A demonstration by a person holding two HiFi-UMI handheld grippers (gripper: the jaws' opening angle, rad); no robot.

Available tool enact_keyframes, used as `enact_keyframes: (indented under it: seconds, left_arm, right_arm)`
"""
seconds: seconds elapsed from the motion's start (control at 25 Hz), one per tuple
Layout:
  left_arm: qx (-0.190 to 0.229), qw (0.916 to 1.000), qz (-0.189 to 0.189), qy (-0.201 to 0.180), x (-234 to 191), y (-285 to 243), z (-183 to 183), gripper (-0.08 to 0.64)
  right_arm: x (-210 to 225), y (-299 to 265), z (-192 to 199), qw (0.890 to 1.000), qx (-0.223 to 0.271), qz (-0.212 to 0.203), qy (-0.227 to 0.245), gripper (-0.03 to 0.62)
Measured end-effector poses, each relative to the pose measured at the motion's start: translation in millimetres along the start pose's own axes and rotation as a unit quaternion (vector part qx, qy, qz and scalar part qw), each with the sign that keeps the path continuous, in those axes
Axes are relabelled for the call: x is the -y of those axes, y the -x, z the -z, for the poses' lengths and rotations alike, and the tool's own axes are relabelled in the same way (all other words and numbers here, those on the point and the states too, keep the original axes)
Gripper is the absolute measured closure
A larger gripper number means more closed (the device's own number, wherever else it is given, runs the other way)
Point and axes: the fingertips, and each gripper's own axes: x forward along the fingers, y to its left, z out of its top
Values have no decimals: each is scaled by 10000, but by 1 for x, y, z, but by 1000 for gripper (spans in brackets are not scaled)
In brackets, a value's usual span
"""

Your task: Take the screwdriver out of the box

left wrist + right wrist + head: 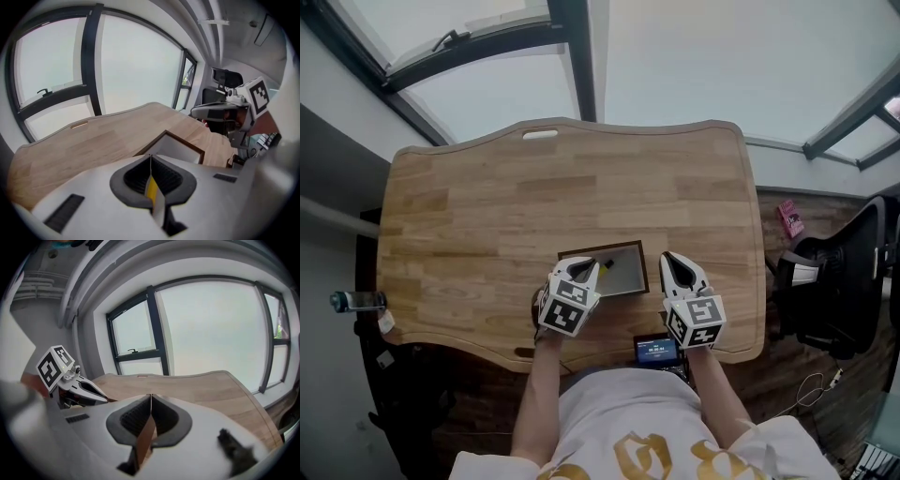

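A shallow dark-rimmed box (628,247) with a white inside lies near the front edge of the wooden table (487,216). In it lies the screwdriver (607,263), yellow with a black part. My left gripper (589,265) hangs over the box's left end, jaws shut with nothing held. In the left gripper view the left gripper (150,157) points down at the box (185,142), and a yellow strip shows through the slit between its jaws. My right gripper (667,255) hovers just right of the box, and in its own view the right gripper (151,395) is shut and holds nothing.
A small device with a lit screen (657,351) lies at the table's front edge between my arms. A water bottle (354,301) sits off the table's left end. A black chair (848,272) stands to the right. Large windows lie beyond the far edge.
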Motion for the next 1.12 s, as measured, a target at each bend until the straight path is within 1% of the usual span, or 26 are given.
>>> enact_keyframes:
  seconds: [0.2, 0.4, 0.6, 0.8, 0.92, 1.12]
  left_arm:
    - [-489, 9984, 241, -157, 9, -15, 9, 545]
    - [-942, 9946, 301, -303, 13, -30, 20, 545]
    - [-1383, 9886, 380, -469, 18, -39, 31, 545]
    - [-1560, 9851, 441, -566, 23, -46, 28, 545]
    - [-1741, 9814, 466, -668, 26, -51, 32, 545]
    - [-1990, 9759, 404, -803, 27, -61, 38, 545]
  right_arm:
    - [7, -10, 6, 10000, -54, -22, -65, 560]
    - [12, -16, 20, 9996, -224, -96, -163, 560]
    - [15, -18, 31, 9990, -331, -110, -287, 560]
    - [17, -20, 34, 9985, -394, -152, -346, 560]
    - [17, -22, 37, 9983, -441, -174, -351, 560]
    - [19, -26, 42, 9977, -528, -196, -380, 560]
